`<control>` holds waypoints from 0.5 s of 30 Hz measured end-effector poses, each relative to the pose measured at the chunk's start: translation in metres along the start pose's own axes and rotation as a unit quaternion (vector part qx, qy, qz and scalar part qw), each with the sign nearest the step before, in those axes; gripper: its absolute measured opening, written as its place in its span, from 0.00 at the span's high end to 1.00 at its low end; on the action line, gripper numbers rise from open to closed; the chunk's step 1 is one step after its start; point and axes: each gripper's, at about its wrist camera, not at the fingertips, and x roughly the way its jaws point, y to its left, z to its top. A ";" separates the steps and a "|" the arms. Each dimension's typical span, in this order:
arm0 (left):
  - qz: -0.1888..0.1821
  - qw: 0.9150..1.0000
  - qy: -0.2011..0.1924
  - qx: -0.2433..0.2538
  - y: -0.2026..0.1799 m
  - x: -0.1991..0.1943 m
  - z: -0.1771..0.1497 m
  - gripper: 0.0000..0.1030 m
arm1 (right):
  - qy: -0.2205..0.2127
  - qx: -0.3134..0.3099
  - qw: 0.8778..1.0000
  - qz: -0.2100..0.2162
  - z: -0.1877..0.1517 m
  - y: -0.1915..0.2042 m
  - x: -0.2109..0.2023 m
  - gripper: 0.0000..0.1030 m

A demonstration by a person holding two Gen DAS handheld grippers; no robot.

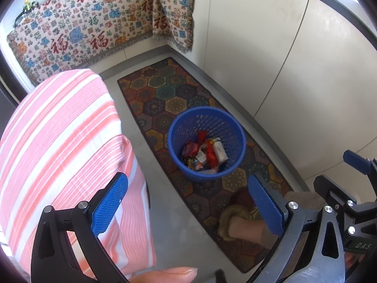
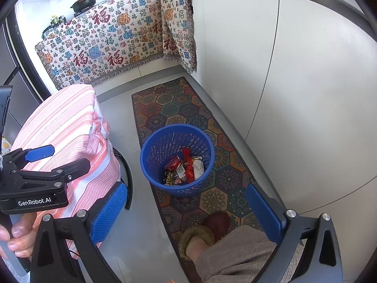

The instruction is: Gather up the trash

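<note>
A blue perforated waste basket [image 1: 226, 122] [image 2: 153, 151] stands on a patterned floor mat. Several crumpled wrappers and small cartons [image 1: 205, 153] [image 2: 186, 167] lie in its bottom. My left gripper [image 1: 188, 202] hangs open above and in front of the basket, with nothing between its blue pads. Held higher over the mat, my right gripper [image 2: 188, 210] is open and empty too. In the right wrist view the left gripper [image 2: 40, 162] shows from the side over the striped cloth. The right gripper's blue fingertip [image 1: 355, 161] shows at the right of the left wrist view.
A pink-and-white striped cloth [image 1: 59, 146] [image 2: 68, 129] covers a surface left of the basket. The hexagon-patterned mat [image 1: 165, 89] [image 2: 169, 108] runs along white cabinet doors [image 2: 282, 70]. A person's slippered foot [image 2: 207, 231] stands on the mat near me. A printed cloth [image 2: 106, 40] drapes the far counter.
</note>
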 end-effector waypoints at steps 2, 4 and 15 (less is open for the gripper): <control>0.000 1.000 0.000 0.001 0.000 0.000 0.000 0.01 | 0.001 0.001 1.000 0.000 0.000 0.000 0.000 0.00; 0.001 1.000 0.000 0.002 -0.001 0.000 0.000 0.01 | 0.001 0.001 1.000 -0.001 0.000 -0.001 0.000 0.00; -0.011 1.000 0.003 0.002 0.002 0.001 -0.002 0.01 | 0.004 0.004 1.000 -0.003 0.000 -0.004 0.002 0.00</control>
